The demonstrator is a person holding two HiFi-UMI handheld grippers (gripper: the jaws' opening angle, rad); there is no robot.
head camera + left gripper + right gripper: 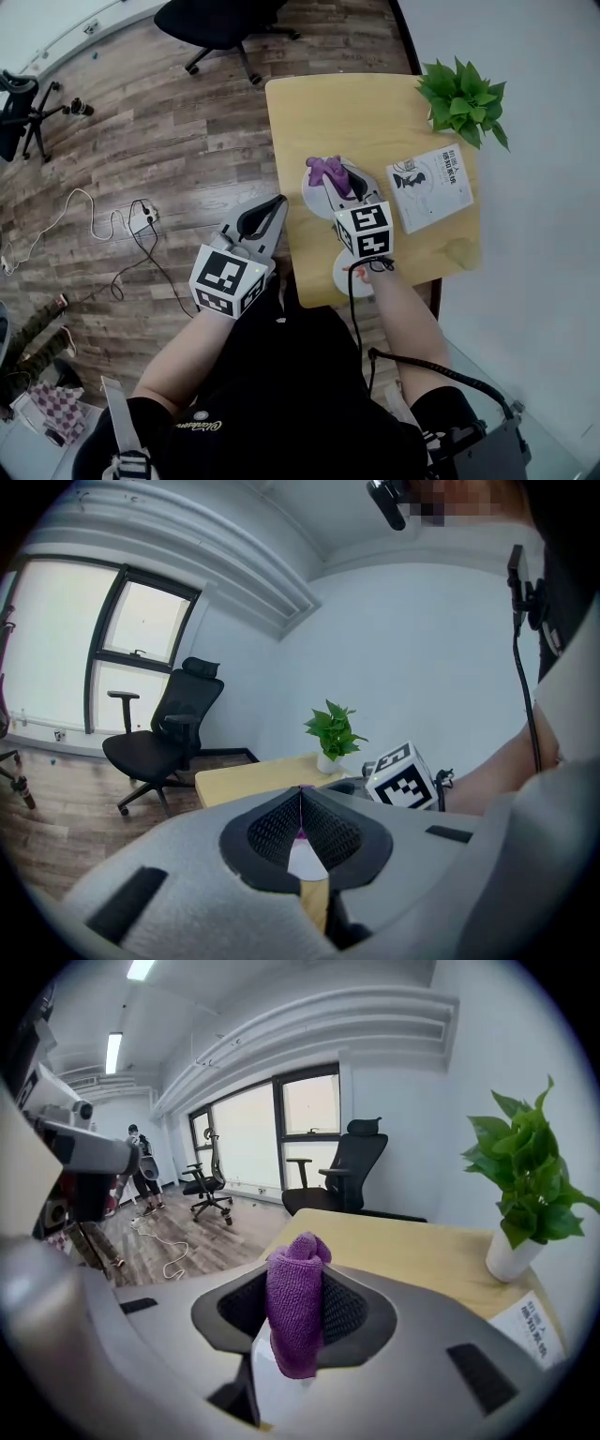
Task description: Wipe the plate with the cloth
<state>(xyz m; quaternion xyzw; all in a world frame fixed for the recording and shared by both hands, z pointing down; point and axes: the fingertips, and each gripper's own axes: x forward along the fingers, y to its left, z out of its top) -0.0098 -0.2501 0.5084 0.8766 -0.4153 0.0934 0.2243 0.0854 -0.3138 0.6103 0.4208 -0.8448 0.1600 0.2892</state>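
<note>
A purple cloth point(325, 171) hangs bunched between the jaws of my right gripper point(336, 180), which is shut on it over a white plate point(311, 195) on the wooden table point(375, 112). In the right gripper view the cloth point(295, 1312) droops from the gripper point(295, 1307), with the plate point(272, 1377) just below. My left gripper point(277, 203) is shut and empty, beside the table's left edge and left of the plate. In the left gripper view its jaws point(300, 803) meet, and a sliver of the plate point(302, 860) shows beneath them.
A potted plant point(464, 98) stands at the table's far right corner, with a white booklet point(431, 187) in front of it. A second white dish point(349, 274) lies near the front edge, under my right hand. A black office chair point(220, 23) and cables point(141, 220) are on the floor.
</note>
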